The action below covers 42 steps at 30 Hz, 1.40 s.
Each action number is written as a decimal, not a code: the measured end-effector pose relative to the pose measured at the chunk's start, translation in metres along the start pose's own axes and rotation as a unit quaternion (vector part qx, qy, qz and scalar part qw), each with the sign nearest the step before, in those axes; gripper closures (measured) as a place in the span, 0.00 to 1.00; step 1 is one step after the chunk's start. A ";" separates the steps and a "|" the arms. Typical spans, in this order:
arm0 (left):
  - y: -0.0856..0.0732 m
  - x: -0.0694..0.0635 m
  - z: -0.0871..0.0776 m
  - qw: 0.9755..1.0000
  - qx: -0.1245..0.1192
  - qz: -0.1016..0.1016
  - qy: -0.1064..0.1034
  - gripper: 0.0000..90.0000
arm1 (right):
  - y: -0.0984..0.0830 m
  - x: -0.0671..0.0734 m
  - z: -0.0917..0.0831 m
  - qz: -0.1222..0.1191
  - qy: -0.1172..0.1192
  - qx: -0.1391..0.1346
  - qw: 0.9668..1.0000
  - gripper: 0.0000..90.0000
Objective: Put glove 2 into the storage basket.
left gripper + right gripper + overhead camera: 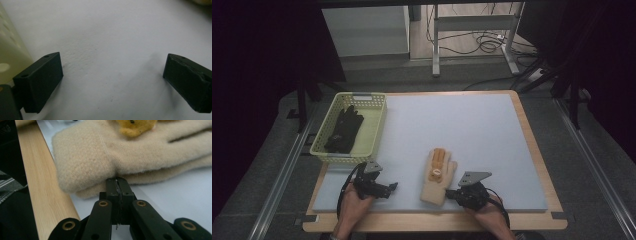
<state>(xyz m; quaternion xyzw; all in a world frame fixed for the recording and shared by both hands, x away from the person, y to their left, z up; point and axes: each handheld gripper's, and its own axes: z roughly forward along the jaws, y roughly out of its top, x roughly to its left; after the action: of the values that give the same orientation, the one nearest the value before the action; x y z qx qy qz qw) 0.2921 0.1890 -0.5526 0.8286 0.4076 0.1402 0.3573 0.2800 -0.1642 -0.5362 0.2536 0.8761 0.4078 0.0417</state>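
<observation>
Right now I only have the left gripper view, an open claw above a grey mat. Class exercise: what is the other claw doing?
Observer: The right claw is shut, its tips at the cuff edge of a beige woollen glove. I cannot tell whether fabric is pinched.
Operator: Anything on that glove?
Observer: Orange strips along its fingers, in the high view.
Operator: And the pale wall at my left?
Observer: A yellow-green basket holding black gloves.

Right gripper (117,181) tips butt against beige glove (140,152) edge; whether fabric pinched between pads unclear. Glove cut off at frame's top and right. Black gloves (344,129) in basket (377,125): count indistinct
</observation>
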 end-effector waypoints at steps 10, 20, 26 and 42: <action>-0.008 0.009 -0.008 1.000 0.007 -0.004 0.015 0.03 | 0.024 0.007 0.031 -0.011 -0.007 -0.003 1.000 0.98; -0.010 0.014 -0.010 1.000 0.007 -0.007 0.018 0.04 | 0.046 0.008 0.056 -0.019 -0.021 -0.001 1.000 0.95; -0.010 0.014 -0.010 1.000 0.007 -0.008 0.017 0.03 | 0.039 -0.001 0.037 -0.011 -0.040 -0.005 0.999 0.86; -0.011 0.014 -0.010 1.000 0.005 -0.009 0.017 0.03 | 0.001 -0.069 -0.036 0.038 -0.164 -0.010 0.986 0.49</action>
<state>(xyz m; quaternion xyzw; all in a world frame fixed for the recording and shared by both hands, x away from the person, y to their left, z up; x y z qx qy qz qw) 0.2894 0.2089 -0.5541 0.8242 0.4215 0.1494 0.3473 0.3302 -0.2215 -0.5210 0.3498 0.8431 0.3706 0.1715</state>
